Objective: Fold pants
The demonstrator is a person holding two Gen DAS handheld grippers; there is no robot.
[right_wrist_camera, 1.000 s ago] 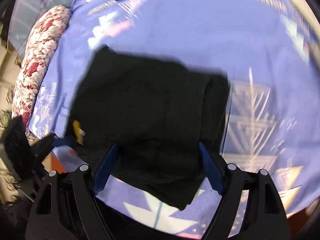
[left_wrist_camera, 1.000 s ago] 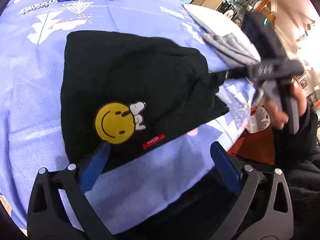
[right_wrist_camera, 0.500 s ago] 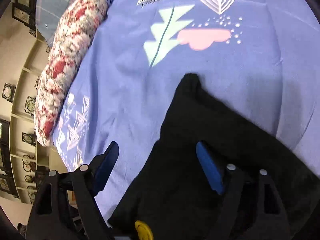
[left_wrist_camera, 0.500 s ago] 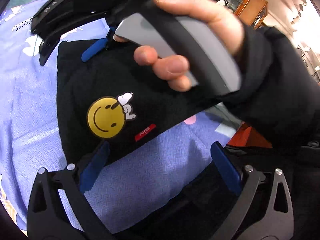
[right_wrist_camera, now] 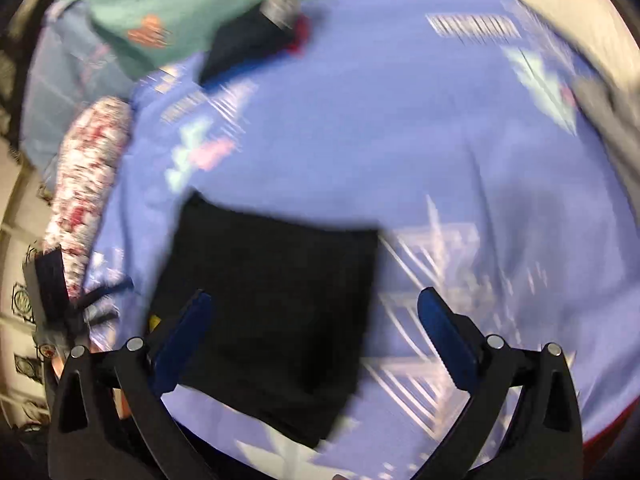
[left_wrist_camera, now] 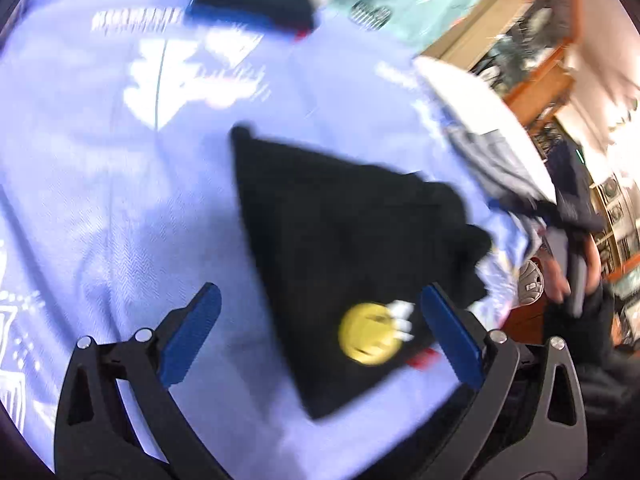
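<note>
Pants (left_wrist_camera: 344, 240) of black, soft knit cloth lie already gathered into a compact, roughly square bundle on the blue printed bedspread (left_wrist_camera: 100, 200), near the front edge of the bed, and both wrist views are smeared with motion blur. In the left view the bundle sits between and beyond the blue pads, with its yellow smiley patch (left_wrist_camera: 370, 338) and a small red label toward the near corner; its right side looks lumpier, with layers bunched rather than flat. The left tool (left_wrist_camera: 320, 336) stands spread wide with nothing between its pads, and the right tool (right_wrist_camera: 316, 340) is likewise spread and empty, hovering over the near edge of the bundle in its own view. The cloth is judged light, limp and not fragile: it will sag and drape from any single pinch point, and stacked layers may slide apart if only the top one is taken. A sound hold would be at a corner or along a folded edge, catching all the layers together, with one tool at each end of the same edge so the bundle lifts evenly. The bunched right side probably wants smoothing, since the fold looks nearly complete but untidy there. A darker folded stack (left_wrist_camera: 256, 4) rests at the far end of the bed, well apart from the pants, and pale grey folded cloth (left_wrist_camera: 492, 128) lies at the right edge.
</note>
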